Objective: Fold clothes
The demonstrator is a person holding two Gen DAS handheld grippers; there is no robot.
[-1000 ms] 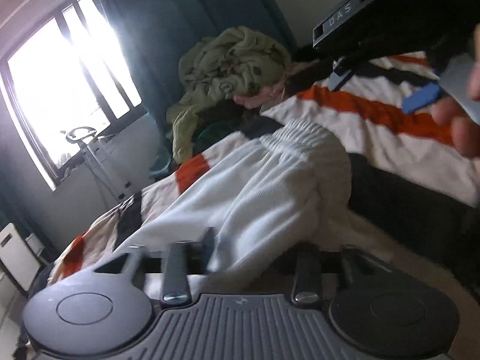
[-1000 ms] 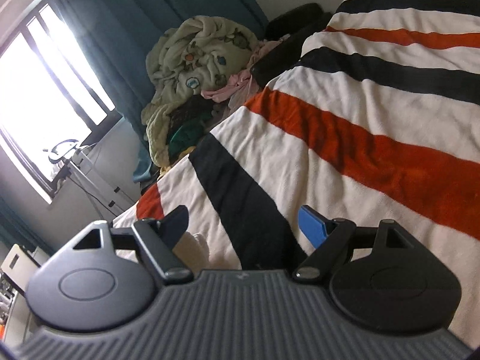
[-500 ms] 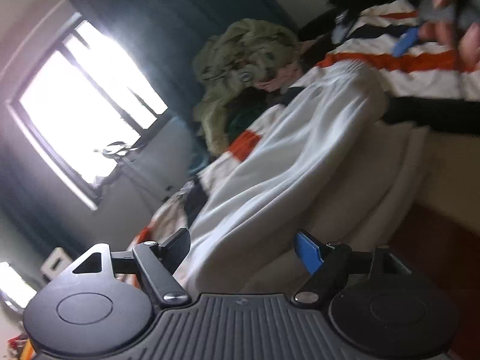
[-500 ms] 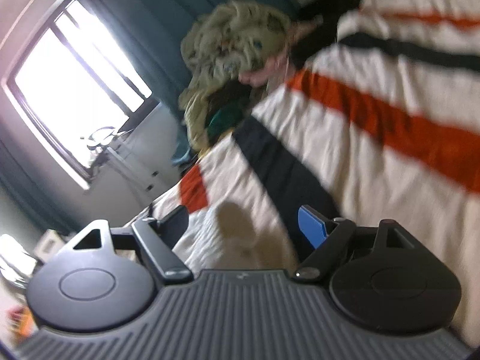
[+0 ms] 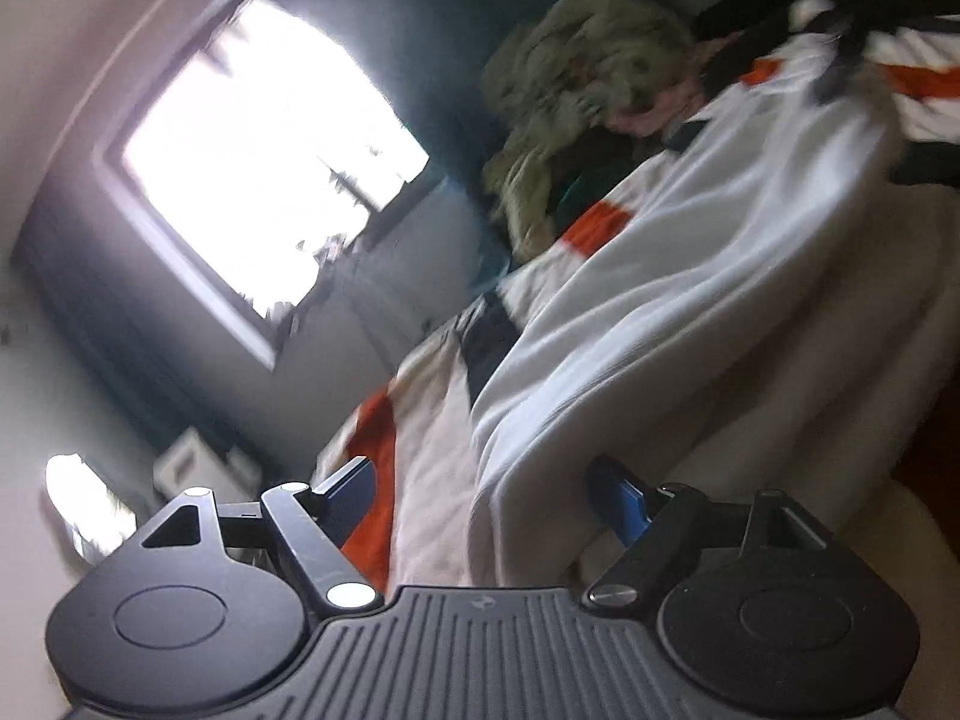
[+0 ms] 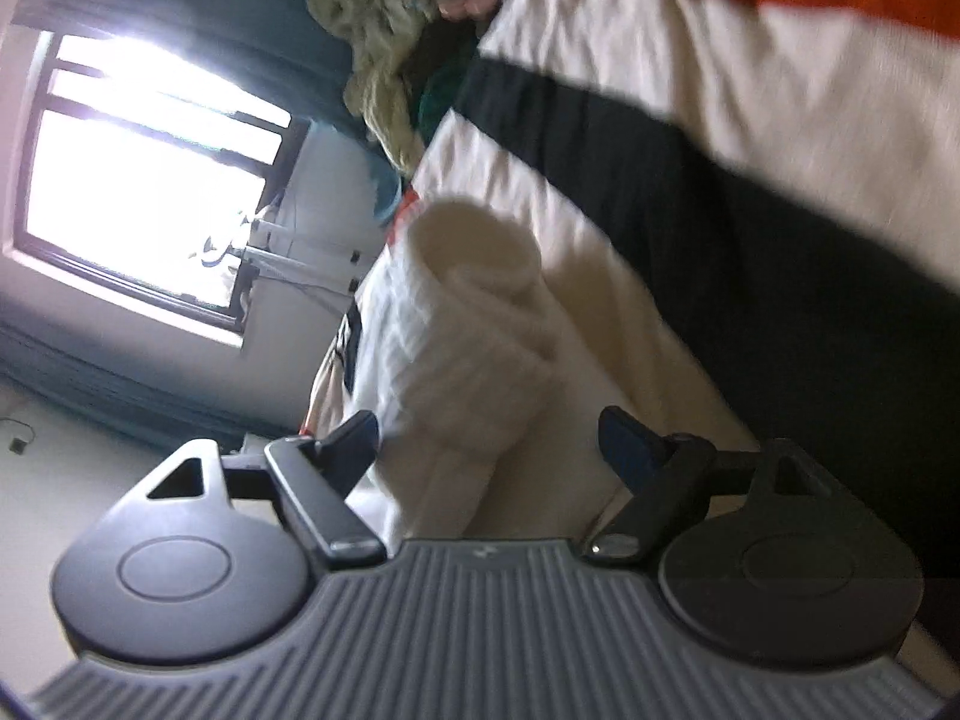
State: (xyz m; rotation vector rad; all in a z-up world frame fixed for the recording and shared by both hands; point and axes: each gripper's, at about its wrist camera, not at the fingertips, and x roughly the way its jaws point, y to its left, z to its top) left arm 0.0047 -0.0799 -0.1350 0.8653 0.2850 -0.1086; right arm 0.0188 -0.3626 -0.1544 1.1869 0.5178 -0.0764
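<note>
Two grippers, left gripper (image 5: 480,495) and right gripper (image 6: 489,441), hovering wide, gripping nothing, over white garment (image 5: 690,276) on striped bedspread (image 6: 690,138); pinching matching edges advisable.

The white garment (image 5: 690,276) is soft matt cloth, ribbed at its rolled end (image 6: 480,252). It lies on a fuzzy striped blanket (image 6: 690,138) of matt fabric, with a nubby green fleece heap (image 5: 576,78) at the far end. The gripper (image 5: 486,498) bodies are matt black ribbed plastic with shiny metal screws.
</note>
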